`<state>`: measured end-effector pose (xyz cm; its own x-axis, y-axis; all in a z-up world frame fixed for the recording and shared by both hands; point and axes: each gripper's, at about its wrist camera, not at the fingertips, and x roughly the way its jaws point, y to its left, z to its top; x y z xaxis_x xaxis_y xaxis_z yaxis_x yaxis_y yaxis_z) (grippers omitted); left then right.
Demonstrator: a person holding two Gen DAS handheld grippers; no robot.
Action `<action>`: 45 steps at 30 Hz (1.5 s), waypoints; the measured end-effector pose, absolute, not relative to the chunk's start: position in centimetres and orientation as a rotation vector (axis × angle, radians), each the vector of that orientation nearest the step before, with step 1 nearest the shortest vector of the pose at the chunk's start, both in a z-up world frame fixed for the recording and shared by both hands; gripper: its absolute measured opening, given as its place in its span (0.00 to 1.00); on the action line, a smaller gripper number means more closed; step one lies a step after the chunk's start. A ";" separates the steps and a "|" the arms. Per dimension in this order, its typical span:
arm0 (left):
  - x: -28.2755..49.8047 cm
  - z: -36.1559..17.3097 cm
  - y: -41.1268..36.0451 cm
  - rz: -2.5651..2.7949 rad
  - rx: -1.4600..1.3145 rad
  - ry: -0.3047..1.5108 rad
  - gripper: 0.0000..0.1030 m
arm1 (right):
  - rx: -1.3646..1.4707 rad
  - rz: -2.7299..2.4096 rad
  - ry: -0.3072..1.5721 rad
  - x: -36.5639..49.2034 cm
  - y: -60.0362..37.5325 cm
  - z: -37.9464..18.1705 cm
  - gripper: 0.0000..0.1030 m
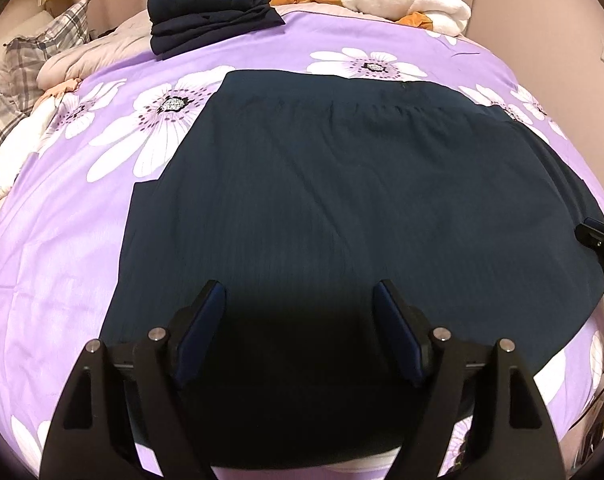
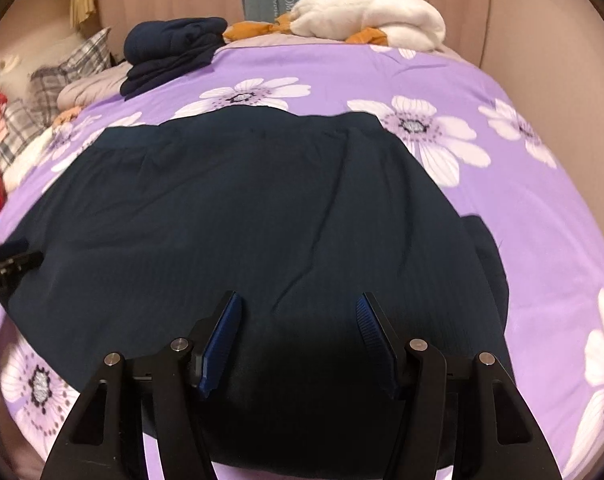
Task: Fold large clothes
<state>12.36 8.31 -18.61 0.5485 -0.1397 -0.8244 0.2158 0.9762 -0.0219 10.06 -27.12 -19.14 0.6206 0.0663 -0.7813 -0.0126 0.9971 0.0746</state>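
A purple bedsheet (image 1: 62, 216) printed with big white daisies is covering the bed, its cotton lying smooth with faint creases; on it a dark navy garment (image 1: 342, 208) is lying spread flat, a wide trapezoid of fine-ribbed, matte fabric, its straight banded edge pointing toward the far side of the bed and its broader edge flaring toward the cameras, so the long axis is running near to far. Behind it a fluffy white blanket (image 2: 374, 12) is sitting rumpled over orange cloth (image 2: 254, 30); beside that a folded navy pile (image 1: 210, 8) is resting in soft stacked layers; plaid pillows (image 1: 42, 48) are leaning at the left. The left gripper (image 1: 300, 292) is hovering over the garment's near edge, blue ribbed pads spread wide, holding nothing; the right gripper (image 2: 300, 304) is likewise hanging agape above the near cloth, empty.
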 end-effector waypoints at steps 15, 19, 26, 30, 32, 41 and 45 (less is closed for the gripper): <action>10.9 -18.4 8.1 -0.167 0.073 0.976 0.75 | 0.108 0.017 0.891 7.9 -27.3 -19.3 0.58; 10.7 -18.4 8.2 -0.169 0.069 0.976 0.75 | 0.119 0.014 0.891 7.6 -27.7 -19.3 0.58; 10.4 -18.4 8.4 -0.165 0.071 0.974 0.75 | 0.135 0.014 0.892 7.3 -28.1 -19.2 0.58; 10.3 -18.4 8.4 -0.166 0.072 0.974 0.76 | 0.141 0.011 0.890 6.9 -28.1 -19.2 0.58; 10.2 -18.4 8.4 -0.166 0.073 0.973 0.76 | 0.147 0.010 0.890 6.8 -28.3 -19.2 0.58; 10.0 -18.4 8.5 -0.164 0.072 0.972 0.76 | 0.159 0.007 0.887 6.3 -28.6 -19.2 0.58; 9.7 -18.4 8.8 -0.163 0.067 0.972 0.76 | 0.163 0.007 0.886 6.1 -28.7 -19.2 0.58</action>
<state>9.71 8.81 -18.41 0.5525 -0.1075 -0.8265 0.1679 0.9857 -0.0159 6.15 -28.73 -19.15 0.6333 0.0740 -0.7704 0.0613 0.9875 0.1452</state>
